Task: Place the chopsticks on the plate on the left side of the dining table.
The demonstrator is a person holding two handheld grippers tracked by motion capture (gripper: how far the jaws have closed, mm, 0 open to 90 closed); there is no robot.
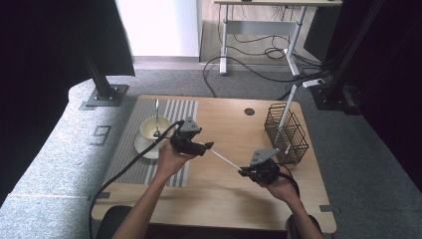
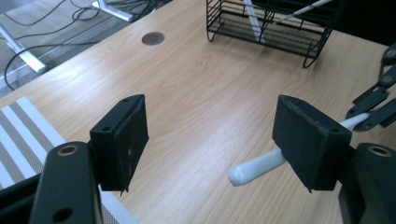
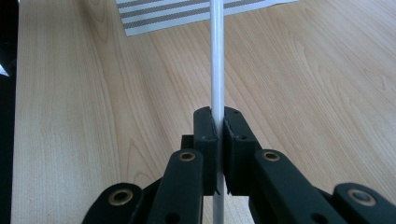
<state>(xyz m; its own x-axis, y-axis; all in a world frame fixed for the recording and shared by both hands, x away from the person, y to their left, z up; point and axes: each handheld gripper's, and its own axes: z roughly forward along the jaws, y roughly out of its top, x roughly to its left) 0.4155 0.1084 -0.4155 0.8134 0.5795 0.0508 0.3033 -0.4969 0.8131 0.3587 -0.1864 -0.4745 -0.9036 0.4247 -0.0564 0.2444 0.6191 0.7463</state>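
A thin white utensil handle [image 1: 224, 159] spans the gap between my two grippers above the wooden table [image 1: 224, 199]. My right gripper [image 1: 242, 172] is shut on the handle; in the right gripper view its jaws [image 3: 217, 116] pinch the white rod [image 3: 216, 56], which runs straight ahead toward the striped mat [image 3: 168, 16]. My left gripper [image 1: 209, 146] is open. In the left gripper view its jaws [image 2: 210, 135] stand wide apart, and the handle's rounded end [image 2: 257, 165] lies between them, close by the right-hand pad [image 2: 306, 140].
A cream bowl [image 1: 154, 128] with a metal utensil [image 1: 157, 114] standing in it sits on a saucer [image 1: 143, 147] on the striped placemat [image 1: 129, 154] at the left. A black wire basket [image 1: 286, 132] holding a white utensil [image 1: 287, 112] stands at the right. A cable hole [image 1: 249, 111] lies near the far edge.
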